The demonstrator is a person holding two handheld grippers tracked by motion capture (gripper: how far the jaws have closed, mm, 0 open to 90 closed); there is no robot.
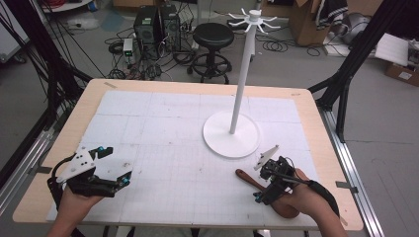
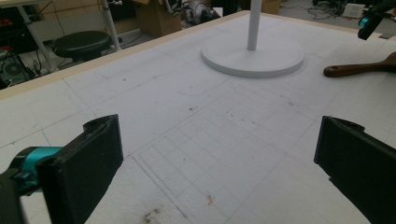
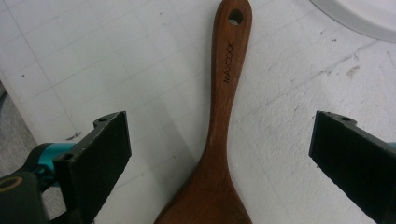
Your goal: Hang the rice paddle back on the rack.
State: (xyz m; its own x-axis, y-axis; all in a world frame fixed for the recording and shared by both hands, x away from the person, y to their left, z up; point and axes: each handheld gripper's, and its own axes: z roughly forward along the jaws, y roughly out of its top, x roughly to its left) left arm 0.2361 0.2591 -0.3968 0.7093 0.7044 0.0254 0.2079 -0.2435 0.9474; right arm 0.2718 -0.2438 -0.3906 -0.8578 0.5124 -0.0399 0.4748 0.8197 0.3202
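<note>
Wooden spatula (image 3: 224, 121) flat on the worktop (image 1: 163, 128) near the white stand base (image 1: 231, 134); right gripper (image 3: 219, 154) jaws wide astride its handle; left gripper (image 2: 215, 163) jaws wide, empty

Even, bright overhead light; the white table (image 1: 173, 123) shows soft, faint shadows and no glare. Both gripper views are slightly soft, their near jaws blurred.

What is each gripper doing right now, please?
Left gripper: open, holding nothing.
Right gripper: open, jaws either side of the wooden spoon, not gripping it.
</note>
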